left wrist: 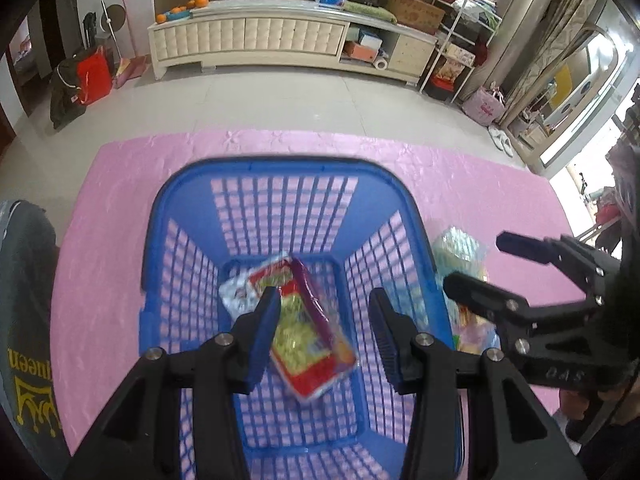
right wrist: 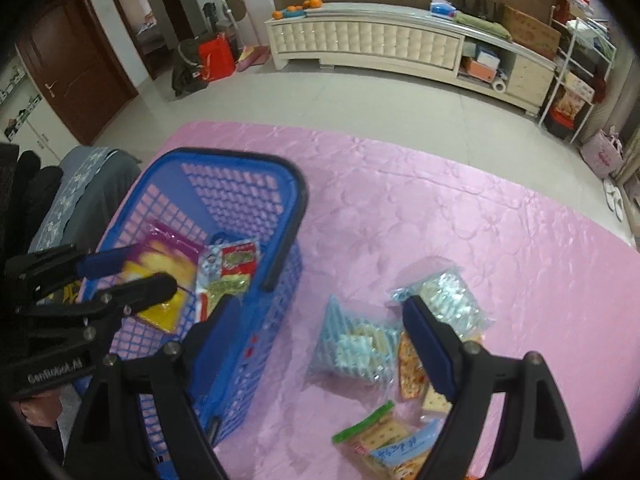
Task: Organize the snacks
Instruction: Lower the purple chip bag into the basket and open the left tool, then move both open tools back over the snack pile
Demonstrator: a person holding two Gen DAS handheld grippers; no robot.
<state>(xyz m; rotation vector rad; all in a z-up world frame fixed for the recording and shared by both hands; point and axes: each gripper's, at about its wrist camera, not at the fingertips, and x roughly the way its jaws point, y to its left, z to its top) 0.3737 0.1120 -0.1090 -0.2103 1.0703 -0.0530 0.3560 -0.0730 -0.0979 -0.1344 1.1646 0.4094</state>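
Blue plastic basket [left wrist: 280, 184] sits on the pink mat [left wrist: 120, 184], and the left gripper [left wrist: 324, 332] hangs right over its mouth, jaws parted with a red and yellow snack packet [left wrist: 312, 344] in the gap between them. The packet looks blurred and its right side stands clear of the right pad; whether the left pad touches it I cannot tell. Another packet [left wrist: 240, 296] lies on the basket floor beneath. Over to the right, the right gripper [right wrist: 320, 344] is spread wide and holds nothing, poised above the loose snacks on the mat: two pale blue bags [right wrist: 352, 344], an orange packet [right wrist: 408, 364] and a green-edged cracker packet [right wrist: 372, 432], all just beside the basket wall.
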